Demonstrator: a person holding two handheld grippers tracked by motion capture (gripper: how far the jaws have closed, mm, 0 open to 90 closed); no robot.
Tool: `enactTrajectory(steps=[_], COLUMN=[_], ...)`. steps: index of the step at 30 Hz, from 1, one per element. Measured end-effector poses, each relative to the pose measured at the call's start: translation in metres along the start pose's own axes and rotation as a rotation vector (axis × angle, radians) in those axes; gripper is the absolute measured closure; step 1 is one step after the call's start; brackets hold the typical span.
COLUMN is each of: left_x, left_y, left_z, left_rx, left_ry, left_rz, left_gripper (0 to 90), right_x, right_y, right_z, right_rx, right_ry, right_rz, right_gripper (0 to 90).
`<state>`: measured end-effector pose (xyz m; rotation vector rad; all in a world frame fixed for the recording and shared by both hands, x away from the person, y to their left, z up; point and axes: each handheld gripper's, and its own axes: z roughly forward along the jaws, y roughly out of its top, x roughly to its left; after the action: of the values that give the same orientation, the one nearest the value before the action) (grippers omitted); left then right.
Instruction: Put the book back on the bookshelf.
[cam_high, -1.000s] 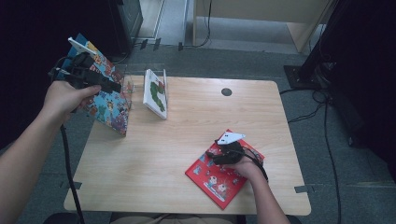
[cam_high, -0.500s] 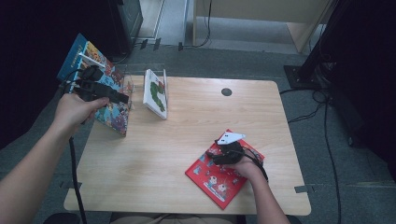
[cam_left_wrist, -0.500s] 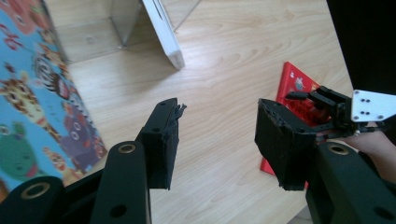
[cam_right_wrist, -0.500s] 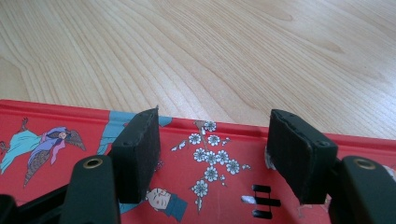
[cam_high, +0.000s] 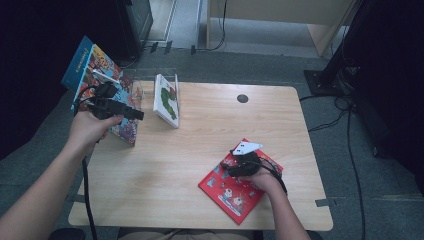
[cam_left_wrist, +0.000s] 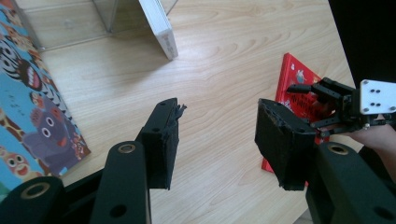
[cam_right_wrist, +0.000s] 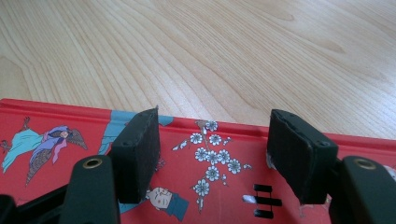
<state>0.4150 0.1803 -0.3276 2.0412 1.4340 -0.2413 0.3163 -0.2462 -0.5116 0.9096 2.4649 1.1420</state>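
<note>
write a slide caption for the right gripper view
Open right gripper resting over a red picture book lying flat on the wooden table.

In the high view, the left hand (cam_high: 90, 131) and the left gripper (cam_high: 131, 114) cover the lower part of the blue book (cam_high: 95, 70). The right hand (cam_high: 262, 179) hides the middle of the red book (cam_high: 227, 192), and its cover pictures are too small to read. In the left gripper view, the picture's left edge cuts off the blue book. In the right gripper view, the bottom edge cuts off the red book.
</note>
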Motion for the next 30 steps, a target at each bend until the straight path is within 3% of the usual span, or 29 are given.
enactTrajectory(steps=[9,24,30], left_x=[0.001,0.009,0.012], left_y=[-0.014,-0.036,-0.042], left_z=[0.016,0.049,0.065], left_rx=[-0.013,0.01,0.007], left_ry=[0.003,0.018,0.011], left_rz=[0.015,0.048,0.059], left_gripper=[49.8,49.1,49.1], right_x=[0.0,0.0,0.0], right_y=[0.0,0.0,-0.002], right_z=[0.0,0.0,-0.002], right_rx=[0.0,-0.001,-0.009], right_ry=[0.0,0.002,-0.004], right_rz=[0.003,0.005,0.015], right_gripper=[34.6,35.4,42.8])
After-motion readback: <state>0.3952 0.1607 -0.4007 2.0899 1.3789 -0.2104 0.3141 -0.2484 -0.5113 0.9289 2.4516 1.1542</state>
